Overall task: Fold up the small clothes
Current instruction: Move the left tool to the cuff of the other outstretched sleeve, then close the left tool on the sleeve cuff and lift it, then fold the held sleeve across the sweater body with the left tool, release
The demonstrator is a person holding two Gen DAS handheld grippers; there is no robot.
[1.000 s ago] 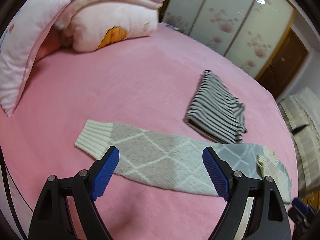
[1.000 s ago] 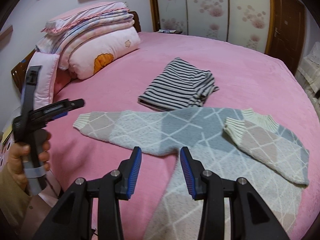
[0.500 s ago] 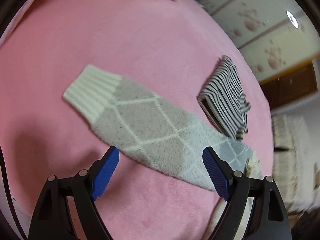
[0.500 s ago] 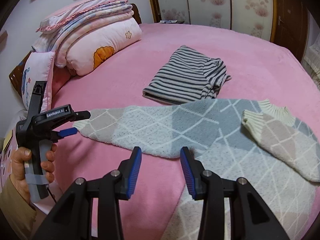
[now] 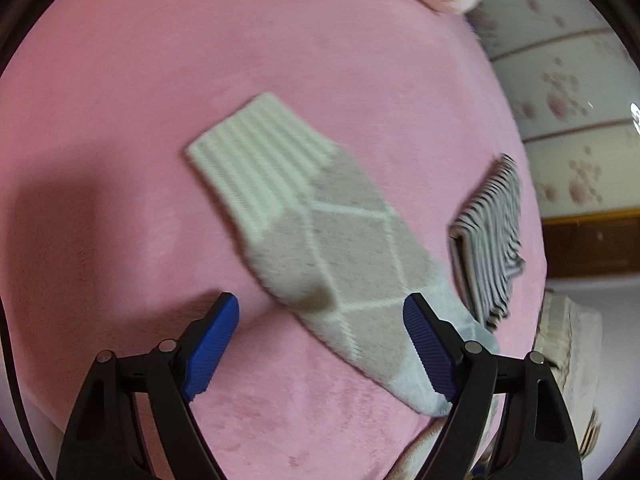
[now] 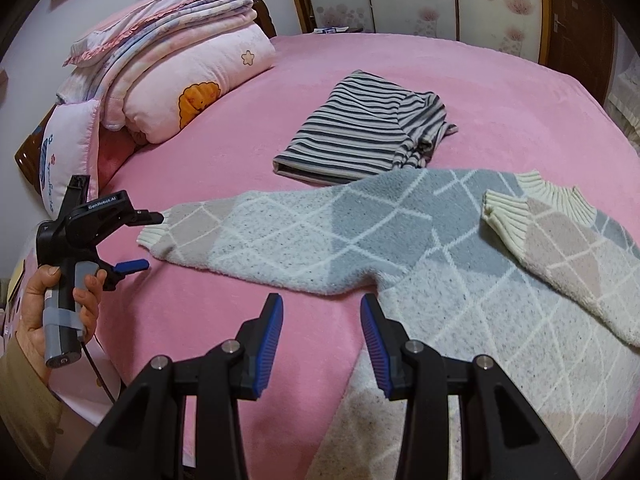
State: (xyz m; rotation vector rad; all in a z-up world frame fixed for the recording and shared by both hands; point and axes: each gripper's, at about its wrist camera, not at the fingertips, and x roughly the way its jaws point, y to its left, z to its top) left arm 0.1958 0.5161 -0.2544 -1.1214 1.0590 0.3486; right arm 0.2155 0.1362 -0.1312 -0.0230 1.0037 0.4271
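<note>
Your left claw (image 5: 320, 344) stands wide with its jaws closing. In the left wrist view its blue pads (image 5: 212, 352) sit at the bottom of the frame, one on either side of the sweater sleeve (image 5: 332, 248). The sleeve lies between them but neither pad presses on it. The cream ribbed cuff (image 5: 256, 164) points toward the upper left of that frame.

Your right claw (image 6: 322, 344) is narrowly open and holds nothing. In the right wrist view it hovers at the bottom centre, above the bare pink bed (image 6: 200, 300), just beside the sweater's lower edge.

The sweater (image 6: 420, 248), grey and beige with a white diamond pattern, lies flat across the middle and right of the right wrist view. One sleeve stretches left; the other sleeve (image 6: 560, 256) is folded over the chest at the right. A folded striped garment (image 6: 360, 128) rests on the bed above it, just beside the shoulder. Pillows and folded bedding (image 6: 168, 68) are stacked at the upper left.

At the left edge of the right wrist view, your left hand (image 6: 52, 304) grips the left claw's handle. A white label on its body reads "GenRobot.AI" (image 6: 102, 203).
</note>
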